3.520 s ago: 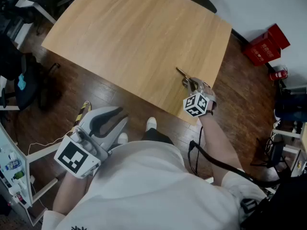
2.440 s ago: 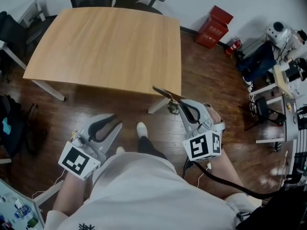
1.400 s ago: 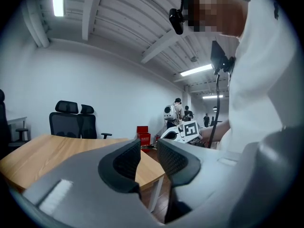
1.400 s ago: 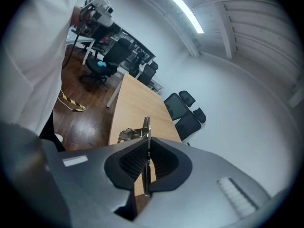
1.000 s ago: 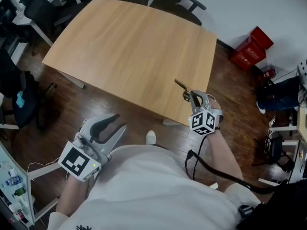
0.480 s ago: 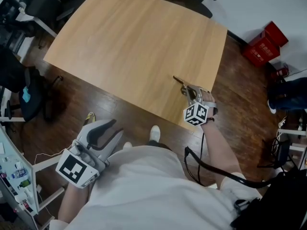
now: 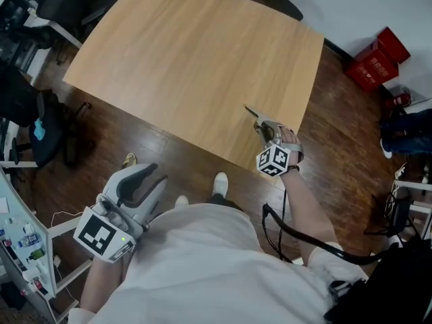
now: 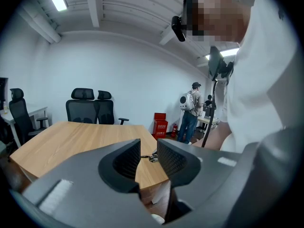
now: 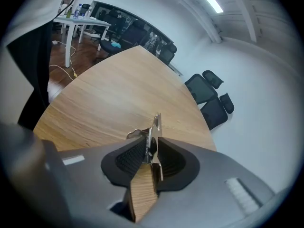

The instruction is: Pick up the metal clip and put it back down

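Observation:
The metal clip [image 7: 258, 118] stands on edge near the front right corner of the wooden table [image 7: 189, 52]. My right gripper [image 7: 267, 129] is around it, low over the tabletop. In the right gripper view the clip [image 9: 153, 129] sits upright between the jaws of the right gripper [image 9: 151, 148]; they are opening, and both pads still touch its sides. My left gripper [image 7: 150, 176] hangs off the table over the floor, by my left side, open with nothing in it. Through the left gripper [image 8: 148, 158] I see the clip [image 8: 152, 158] far off.
Red boxes [image 7: 378, 56] sit on the dark wood floor right of the table. Office chairs [image 8: 90, 106] stand at the table's far side. A person [image 8: 190, 118] stands at the back of the room. A cable [image 7: 297, 228] trails from my right arm.
The right gripper carried the clip off the table's edge toward me, then back over the table and down to its surface. The left gripper stayed by my side.

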A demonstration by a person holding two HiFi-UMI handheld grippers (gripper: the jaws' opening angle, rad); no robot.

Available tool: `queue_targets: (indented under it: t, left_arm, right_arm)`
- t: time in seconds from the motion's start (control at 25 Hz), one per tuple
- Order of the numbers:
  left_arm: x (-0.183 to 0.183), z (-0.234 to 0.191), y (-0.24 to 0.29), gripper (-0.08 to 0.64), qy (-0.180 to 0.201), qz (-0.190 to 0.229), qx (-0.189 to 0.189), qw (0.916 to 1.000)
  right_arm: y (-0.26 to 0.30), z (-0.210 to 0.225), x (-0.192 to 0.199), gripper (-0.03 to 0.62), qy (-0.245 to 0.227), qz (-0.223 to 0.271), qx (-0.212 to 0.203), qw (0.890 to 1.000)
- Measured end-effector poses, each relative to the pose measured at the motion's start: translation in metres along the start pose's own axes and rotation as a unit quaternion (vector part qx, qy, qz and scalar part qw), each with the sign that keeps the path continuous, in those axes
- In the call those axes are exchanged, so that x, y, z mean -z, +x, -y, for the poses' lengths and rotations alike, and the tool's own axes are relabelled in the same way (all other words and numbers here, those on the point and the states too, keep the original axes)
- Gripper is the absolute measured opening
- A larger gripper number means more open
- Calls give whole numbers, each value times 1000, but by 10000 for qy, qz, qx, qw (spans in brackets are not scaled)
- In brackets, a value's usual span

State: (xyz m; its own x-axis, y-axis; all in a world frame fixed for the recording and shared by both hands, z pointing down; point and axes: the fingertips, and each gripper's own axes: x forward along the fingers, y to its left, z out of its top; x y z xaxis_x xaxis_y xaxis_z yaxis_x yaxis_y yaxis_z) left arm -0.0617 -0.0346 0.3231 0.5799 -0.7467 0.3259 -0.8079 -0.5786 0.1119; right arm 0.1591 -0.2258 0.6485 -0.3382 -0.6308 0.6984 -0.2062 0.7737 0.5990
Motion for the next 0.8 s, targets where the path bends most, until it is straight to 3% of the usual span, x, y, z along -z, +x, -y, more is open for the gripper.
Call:
queue_targets:
  t: [0.12, 0.36, 0.52, 0.68, 0.8]
  left_arm:
    - [0, -2, -3, 107, 15, 37, 59, 10000]
    - [7, -9, -17, 107, 145, 181, 396, 9989]
    - [13, -12, -28, 107, 316, 376, 892, 9948]
    - [21, -1, -44, 107, 554, 501, 1540, 9852]
    - [37, 10, -54, 107, 635, 487, 2060, 9753]
  right_arm:
    - [-3, 1, -5, 167, 214, 77, -103, 9997]
    - [-49, 11, -32, 189, 684, 265, 299, 9969]
    - [-107, 7, -63, 190, 1130, 388, 714, 9903]
    - [-182, -12, -94, 190, 1798, 497, 1101, 9763]
    - [-245, -36, -113, 190, 2562, 627, 1341, 9552]
